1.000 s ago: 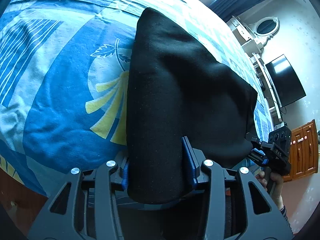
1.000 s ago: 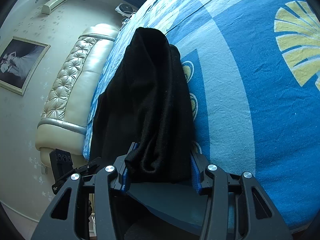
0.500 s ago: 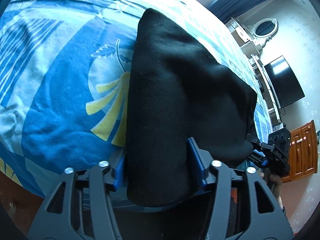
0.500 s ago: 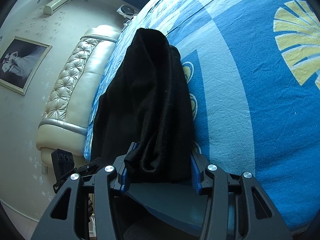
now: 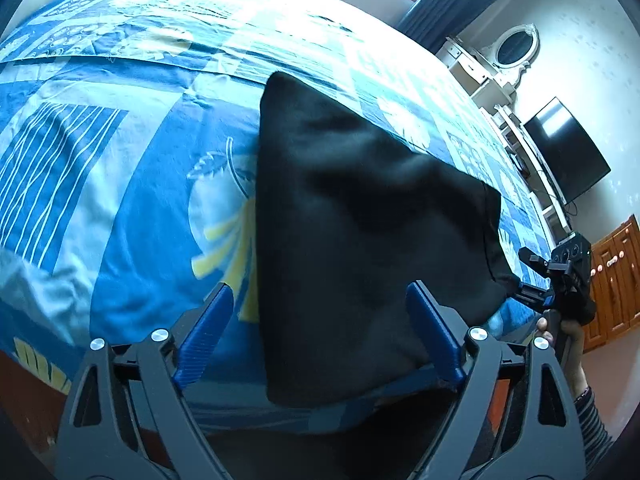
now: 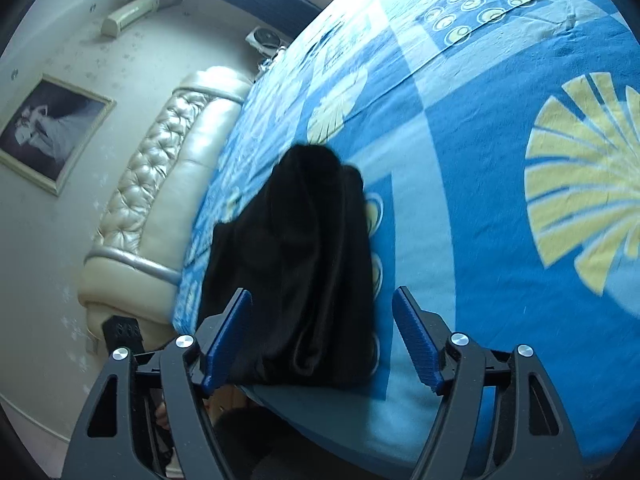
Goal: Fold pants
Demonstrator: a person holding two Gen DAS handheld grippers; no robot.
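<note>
Left wrist view: both claws spread, black pants lying folded on the blue bedspread, nothing blocking.

Bed w/ blue-yellow patterned sheet, folded black pants flat near its edge.

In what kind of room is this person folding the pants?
Most likely a home bedroom: a large bed with a blue patterned bedspread, a cream tufted leather headboard, and a white dressing table with an oval mirror beside a black television.

black pants motion-blurred, near hem hidden below bed edge
</note>
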